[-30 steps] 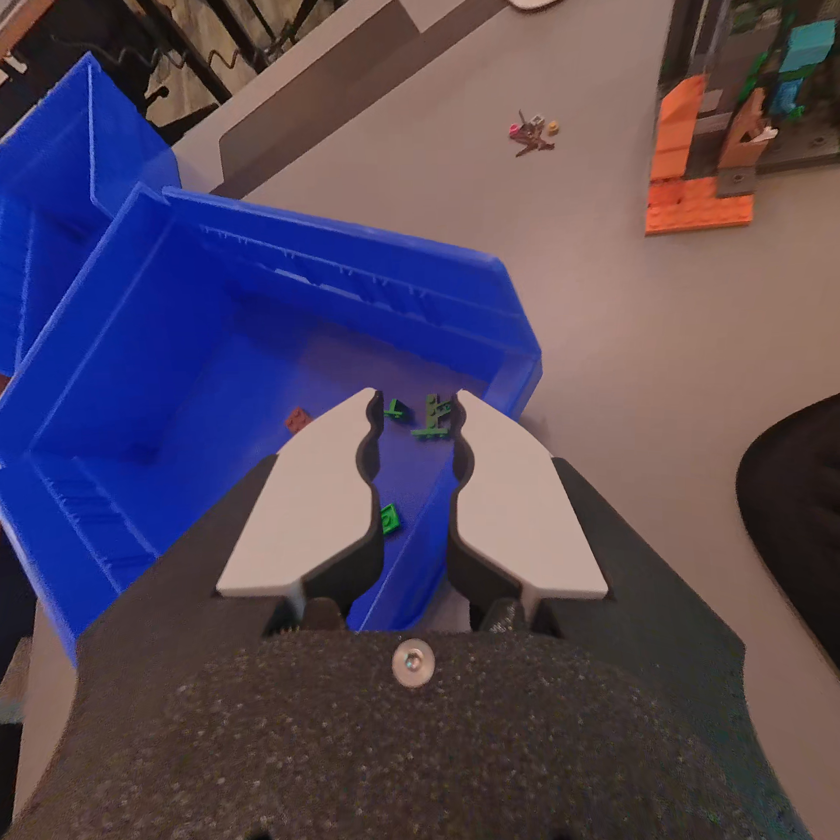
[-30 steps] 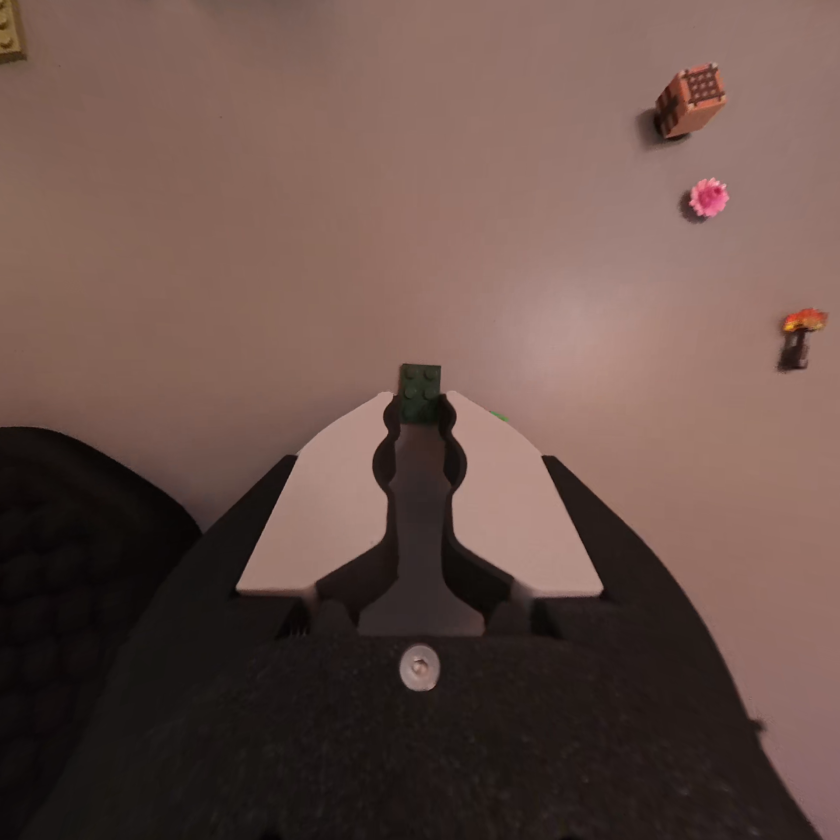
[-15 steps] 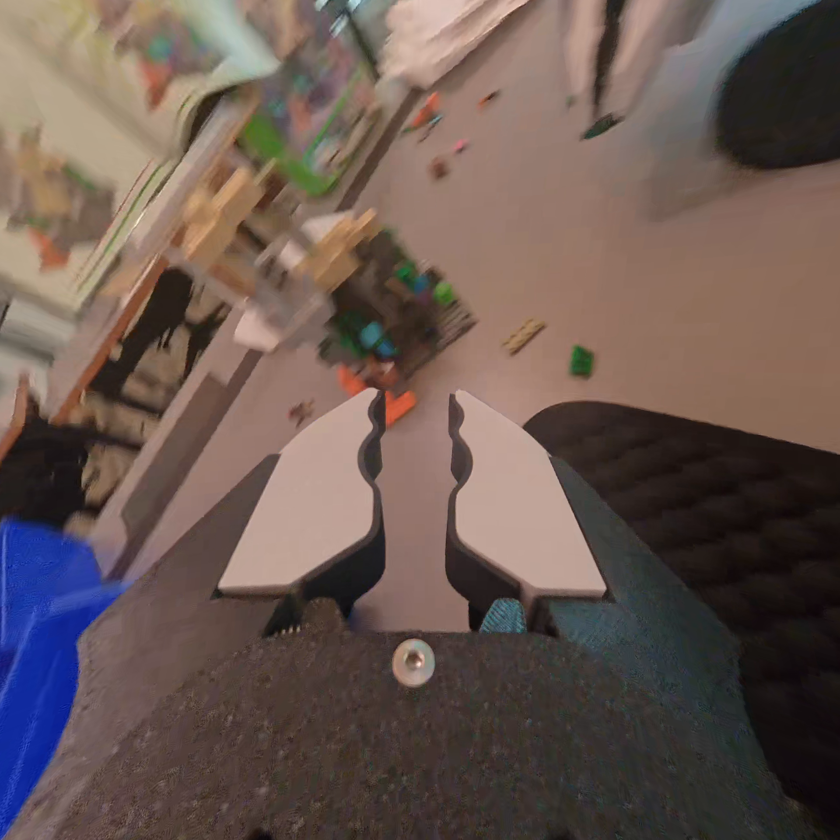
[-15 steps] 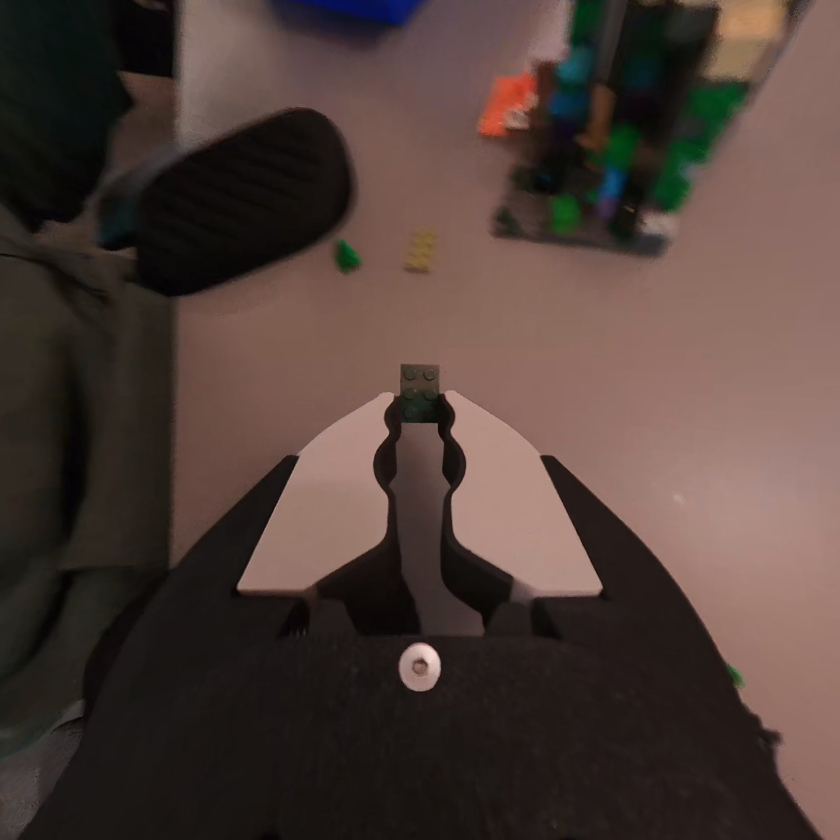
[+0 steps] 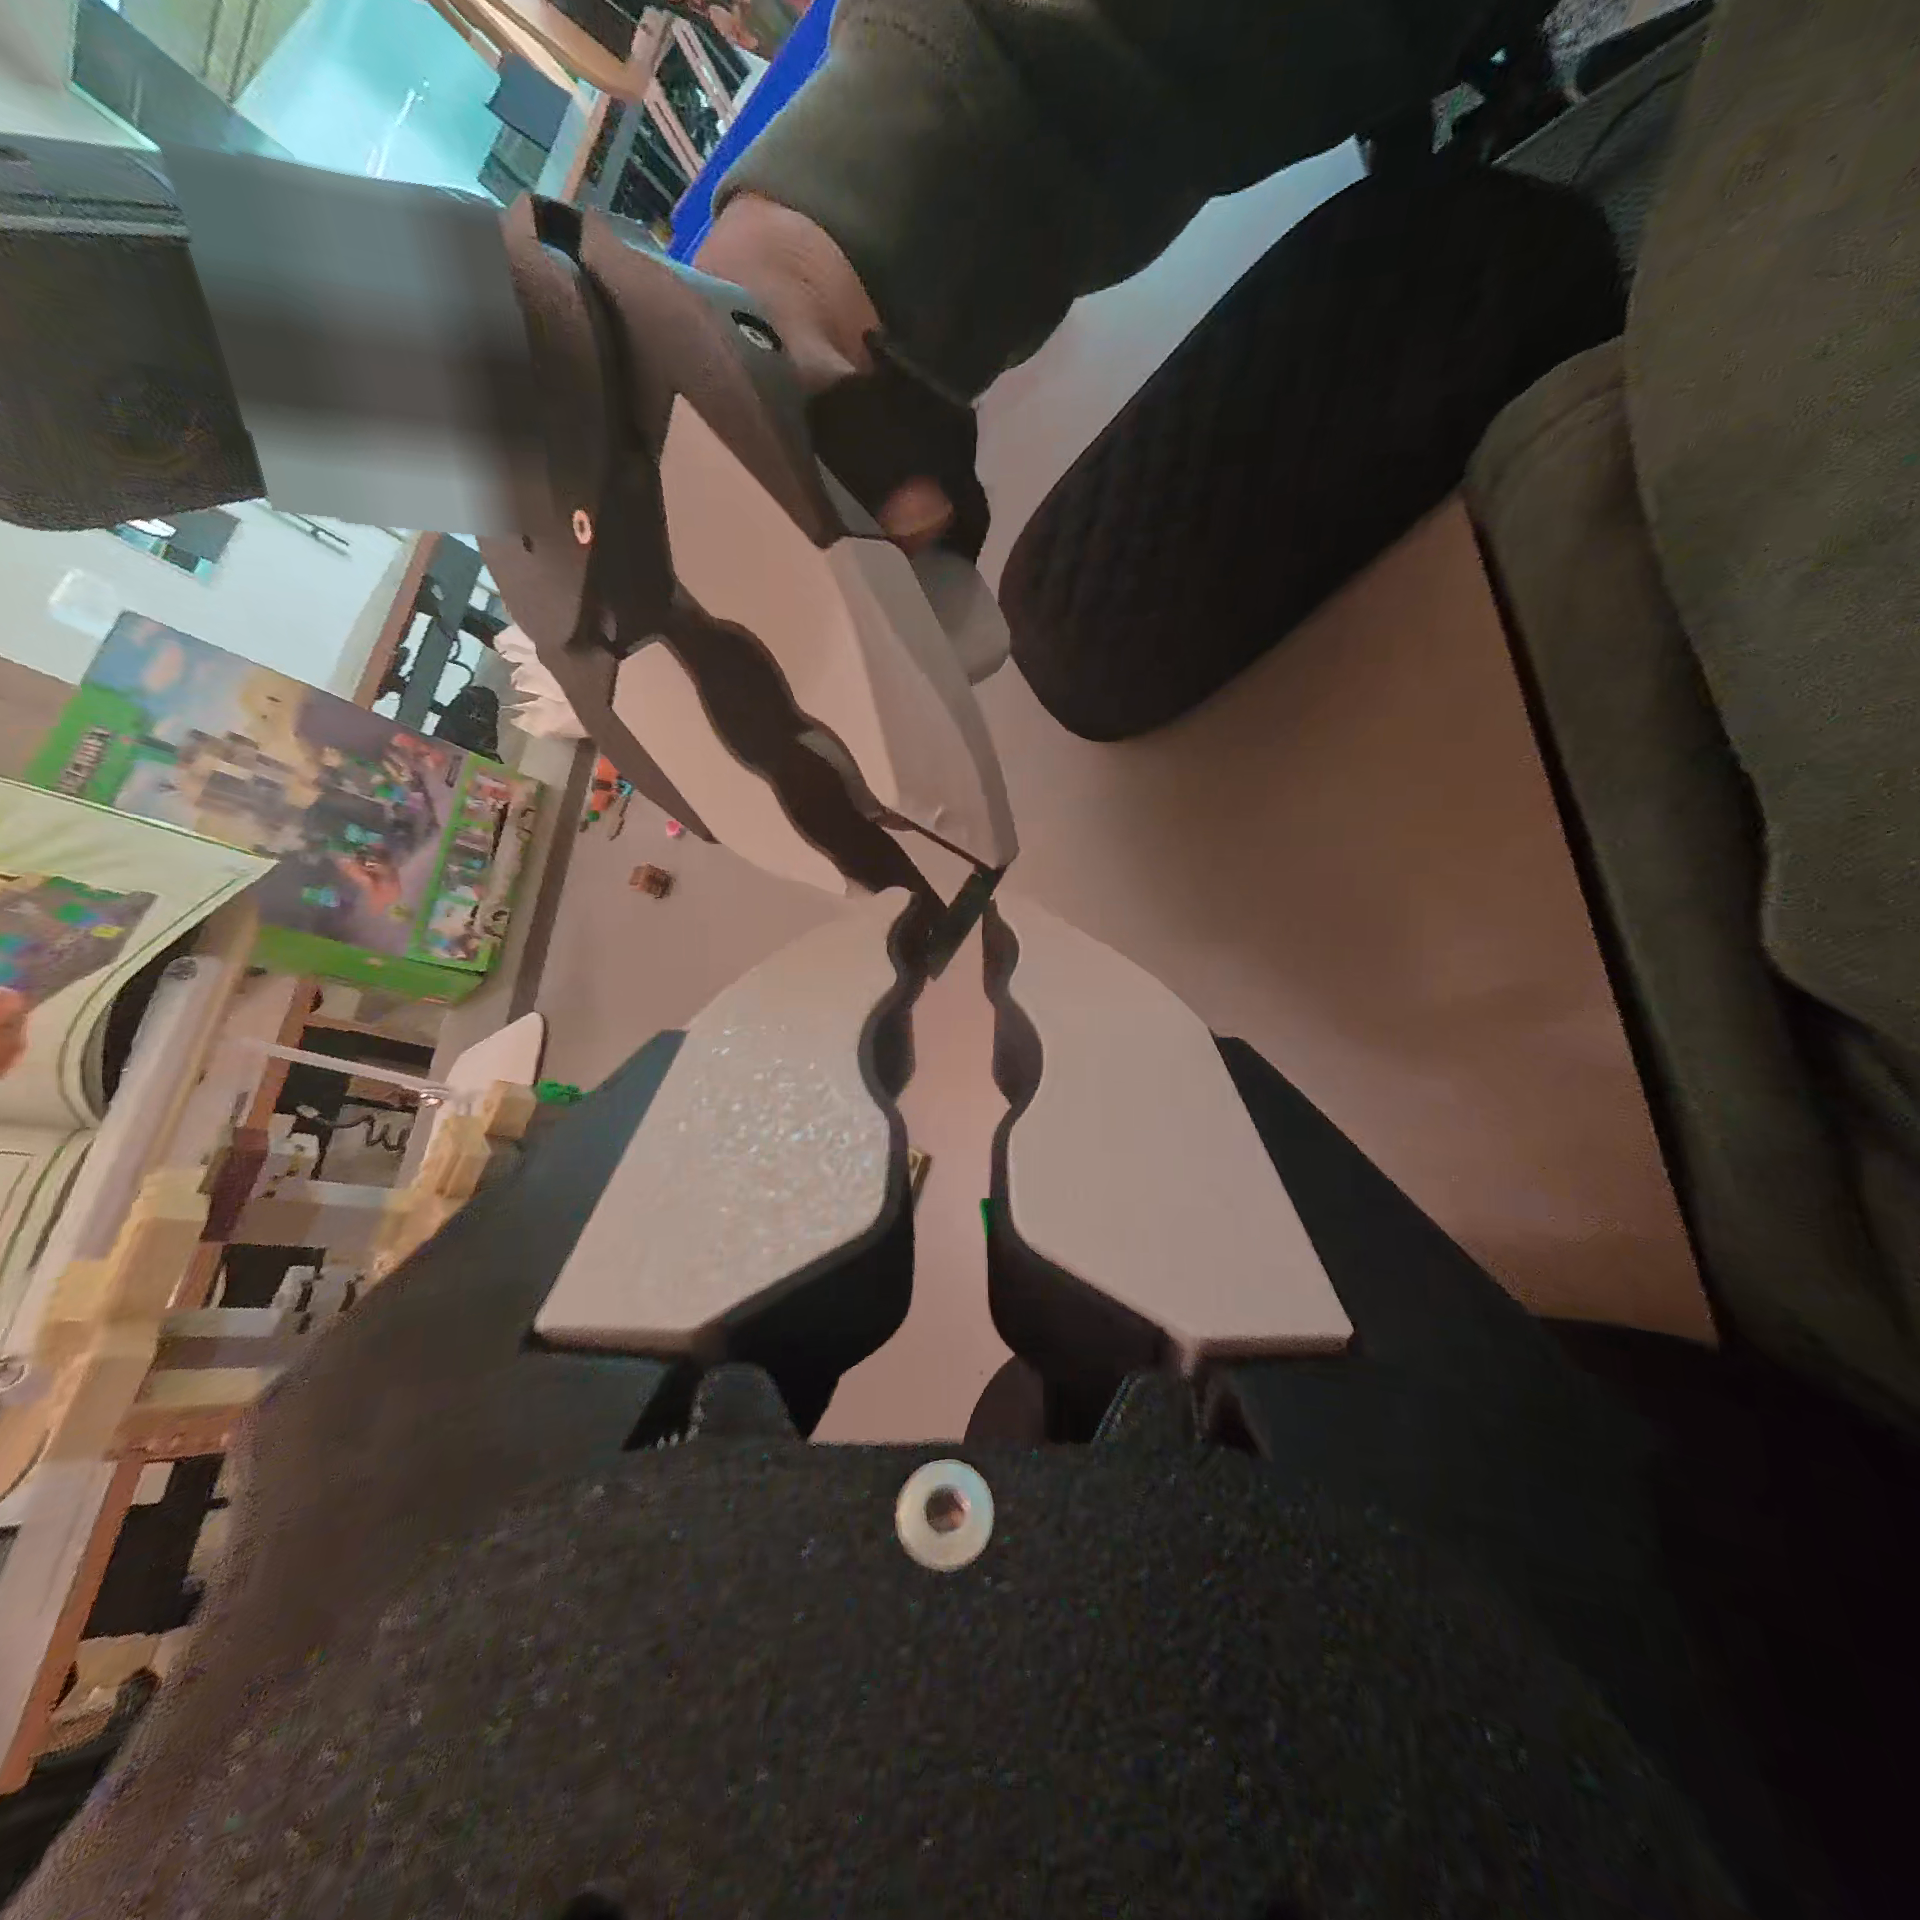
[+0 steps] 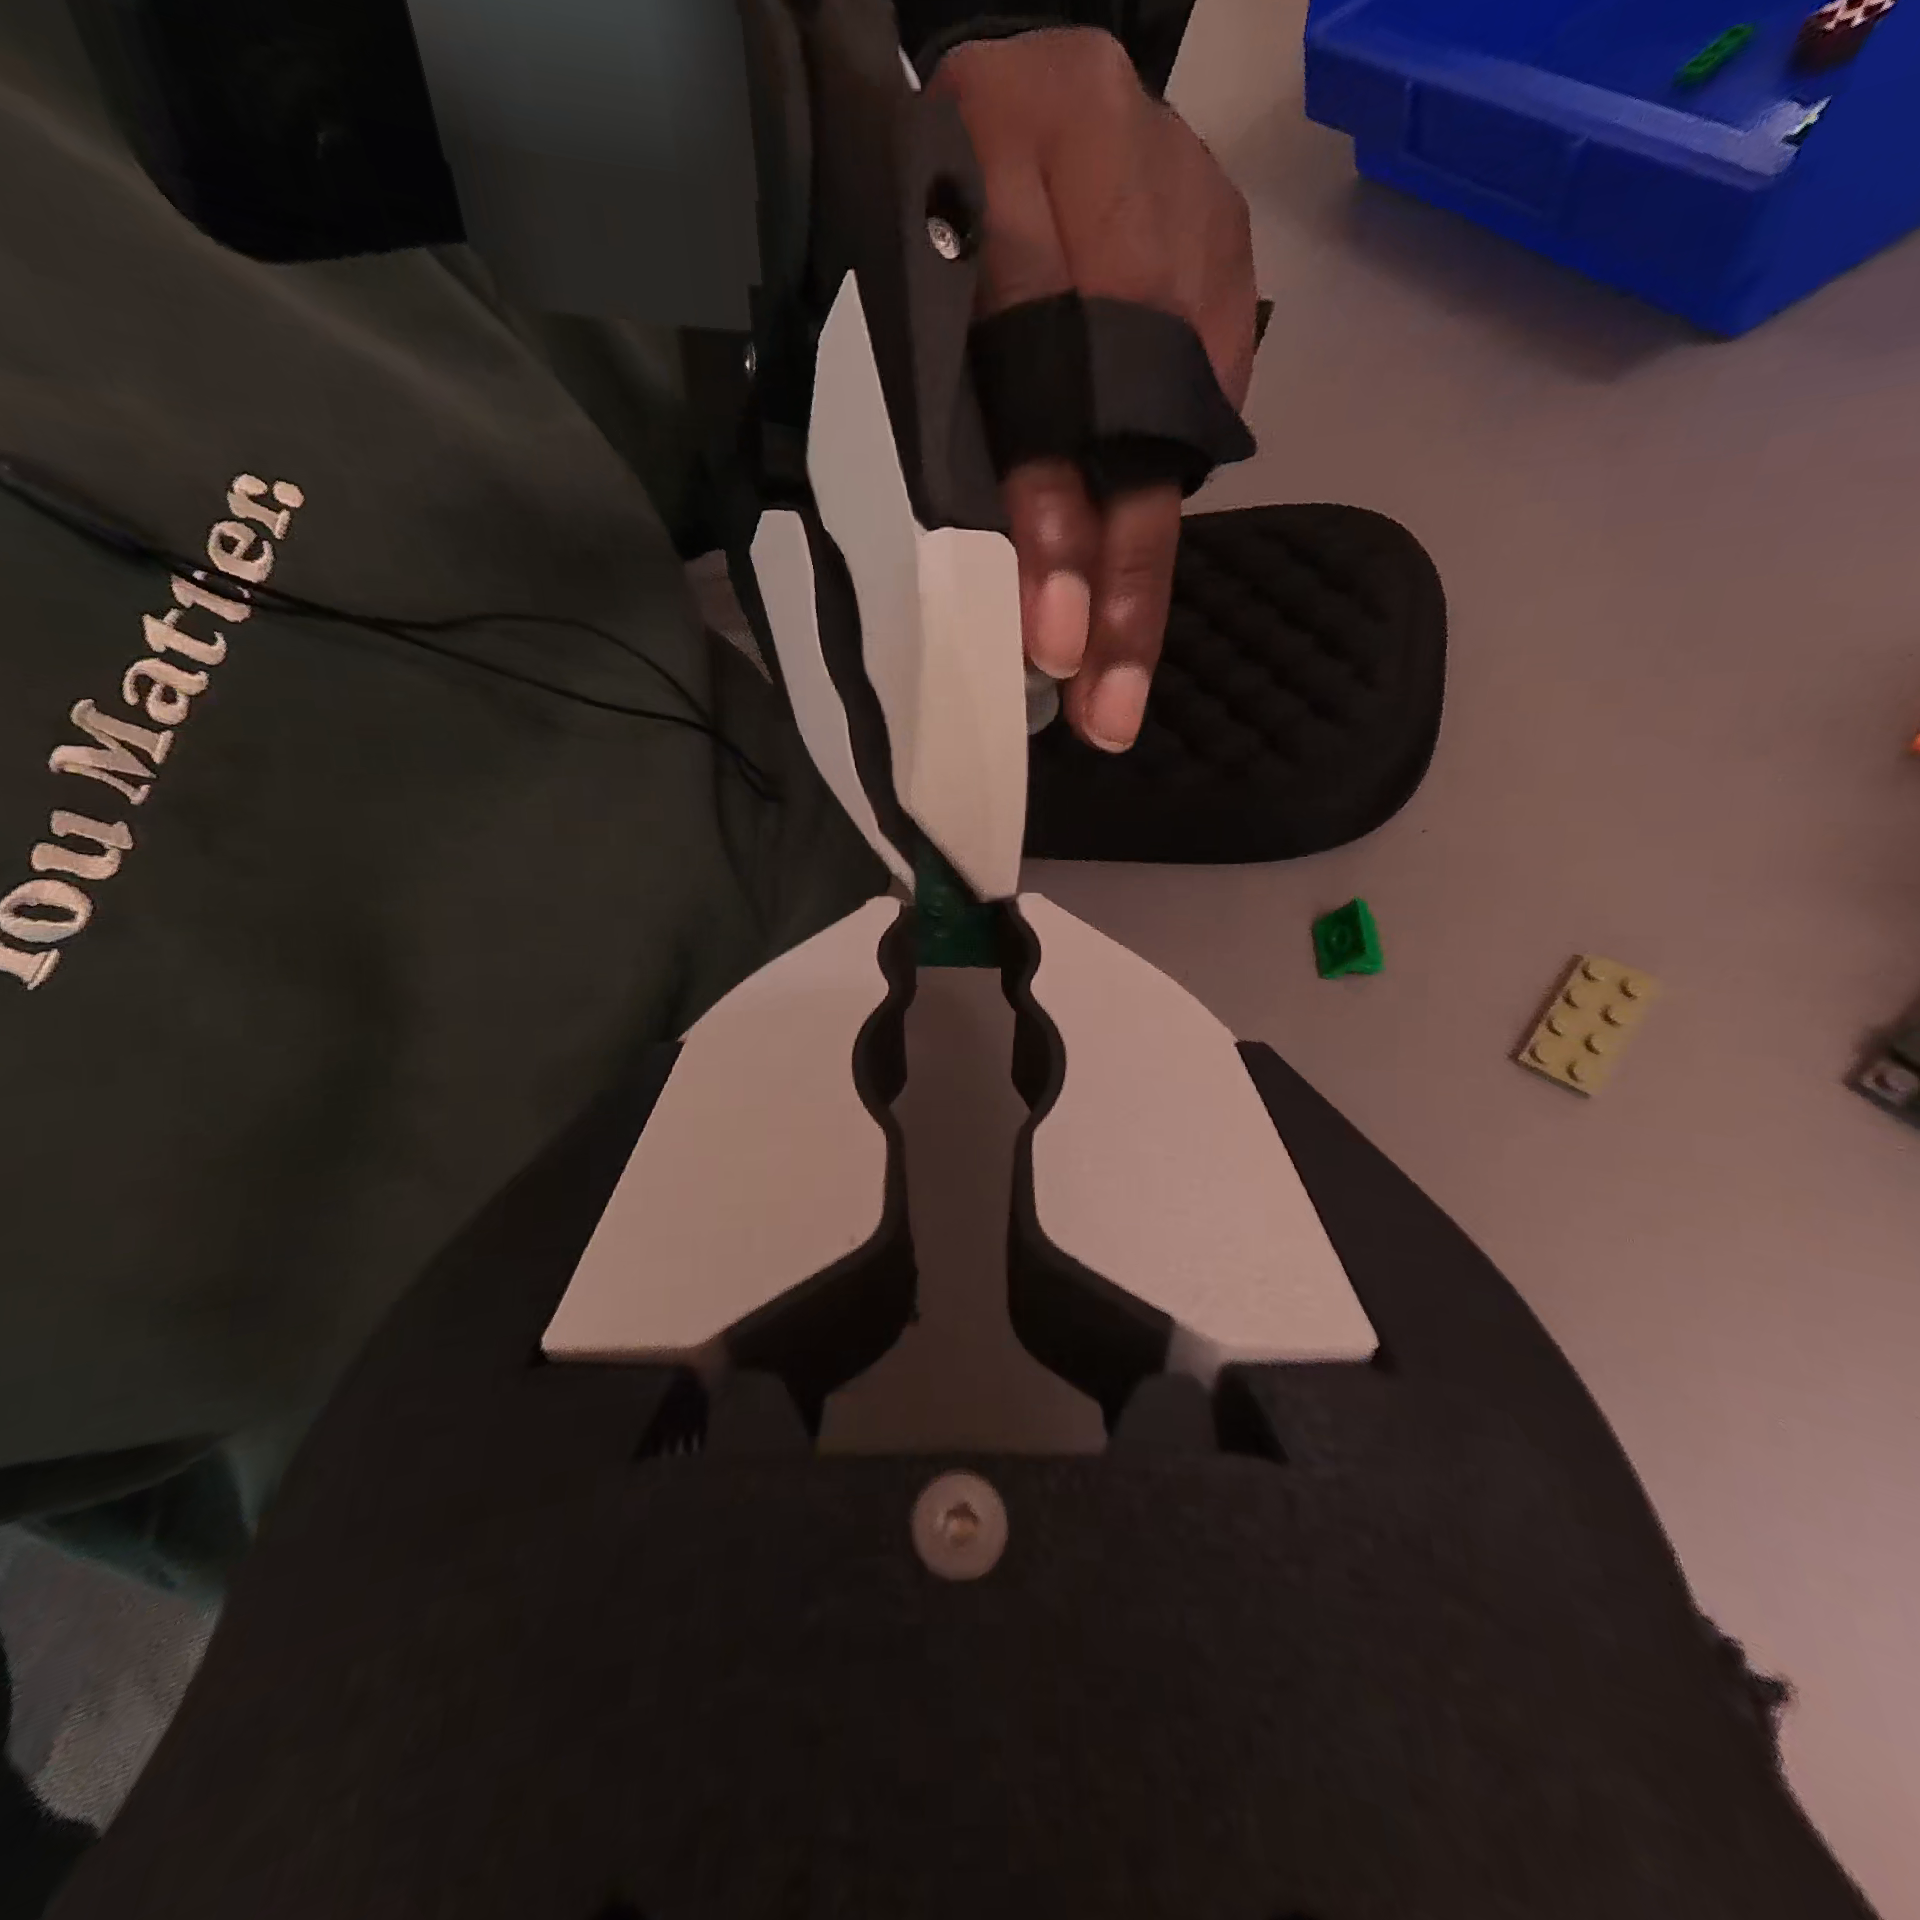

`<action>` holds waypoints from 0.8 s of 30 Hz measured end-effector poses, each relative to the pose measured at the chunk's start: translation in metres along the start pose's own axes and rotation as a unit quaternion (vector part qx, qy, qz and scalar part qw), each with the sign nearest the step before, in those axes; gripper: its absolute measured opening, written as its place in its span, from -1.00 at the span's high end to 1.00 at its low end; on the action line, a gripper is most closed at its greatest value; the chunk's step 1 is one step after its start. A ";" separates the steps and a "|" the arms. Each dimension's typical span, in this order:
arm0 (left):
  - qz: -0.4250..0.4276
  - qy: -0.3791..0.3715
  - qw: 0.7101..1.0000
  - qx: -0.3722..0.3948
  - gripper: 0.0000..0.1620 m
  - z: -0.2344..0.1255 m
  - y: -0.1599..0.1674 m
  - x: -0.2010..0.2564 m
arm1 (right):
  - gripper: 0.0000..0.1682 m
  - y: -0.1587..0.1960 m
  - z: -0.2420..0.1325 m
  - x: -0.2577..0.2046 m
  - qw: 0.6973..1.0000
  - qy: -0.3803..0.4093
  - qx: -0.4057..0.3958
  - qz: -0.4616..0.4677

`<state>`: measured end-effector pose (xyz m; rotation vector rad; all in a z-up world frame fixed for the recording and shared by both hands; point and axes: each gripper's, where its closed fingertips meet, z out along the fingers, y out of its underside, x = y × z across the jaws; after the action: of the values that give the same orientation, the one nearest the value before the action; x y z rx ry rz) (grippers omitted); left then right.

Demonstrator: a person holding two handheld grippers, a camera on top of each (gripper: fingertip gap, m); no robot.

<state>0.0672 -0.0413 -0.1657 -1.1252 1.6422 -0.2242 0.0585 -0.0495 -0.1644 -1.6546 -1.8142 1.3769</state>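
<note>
My right gripper is shut on a dark green flat brick plate, held in the air by its side edges with the studs facing the camera. My left gripper meets it tip to tip. In the left wrist view the plate shows edge-on, slanting across the gap between my left fingertips, with table showing beside it. The left jaws stand narrowly apart around the plate's free end. The right gripper comes in from the upper left there. The left gripper comes down from above in the right wrist view.
A person's dark sweatshirt is close on the left. On the grey table lie a black ribbed pad, a small green piece and a tan plate. A blue bin stands at the back right. A brick build and a toy box stand beyond. Only a small space, under 4 cm, lies between the two pairs of fingers. Between my right fingertips and the small green piece there is roughly 11 centimetres.
Both grippers have swung away from the bin and the table to face each other. The left jaws have narrowed, now around the end of the plate that the right gripper still holds.
</note>
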 end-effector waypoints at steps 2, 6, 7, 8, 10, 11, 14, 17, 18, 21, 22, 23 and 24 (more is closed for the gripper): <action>-0.011 -0.015 1.000 -0.005 0.95 -0.004 0.003 -0.006 | 0.82 -0.001 -0.007 0.005 1.000 0.013 0.016 0.008; -0.050 -0.090 0.991 -0.087 0.95 -0.028 0.044 -0.039 | 0.65 0.013 -0.046 0.038 0.992 0.125 0.028 0.017; -0.069 -0.118 0.984 -0.118 0.94 -0.040 0.061 -0.051 | 0.65 0.021 -0.062 0.052 0.985 0.170 0.027 0.028; -0.087 -0.145 0.975 -0.147 0.94 -0.053 0.078 -0.063 | 0.65 0.031 -0.081 0.065 0.975 0.218 0.024 0.046; -0.114 -0.189 0.954 -0.202 0.94 -0.082 0.110 -0.079 | 0.65 0.058 -0.122 0.090 0.945 0.315 0.004 0.091; -0.125 -0.214 0.941 -0.230 0.94 -0.097 0.126 -0.087 | 0.65 0.073 -0.142 0.099 0.927 0.359 -0.008 0.112; -0.163 -0.266 0.900 -0.305 0.94 -0.137 0.171 -0.099 | 0.65 0.117 -0.191 0.117 0.876 0.449 -0.046 0.168; -0.210 -0.292 0.871 -0.336 0.94 -0.163 0.200 -0.101 | 0.66 0.153 -0.211 0.126 0.852 0.473 -0.058 0.219; -0.221 -0.302 0.860 -0.347 0.94 -0.170 0.208 -0.101 | 0.66 0.162 -0.212 0.129 0.848 0.473 -0.060 0.231; -0.252 -0.311 0.831 -0.386 0.94 -0.185 0.230 -0.096 | 0.66 0.181 -0.211 0.136 0.841 0.476 -0.076 0.246; -0.270 -0.304 0.822 -0.400 0.91 -0.187 0.238 -0.092 | 0.66 0.185 -0.211 0.139 0.837 0.481 -0.085 0.246; -0.284 -0.297 0.813 -0.413 0.88 -0.189 0.245 -0.087 | 0.66 0.188 -0.210 0.141 0.835 0.483 -0.092 0.246; -0.295 -0.290 0.804 -0.427 0.86 -0.191 0.251 -0.083 | 0.66 0.188 -0.209 0.143 0.836 0.483 -0.092 0.244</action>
<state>-0.2334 0.0831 -0.1953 -2.1250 0.7555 0.4979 0.2883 0.1410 -0.2646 -2.3910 -0.9571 0.2803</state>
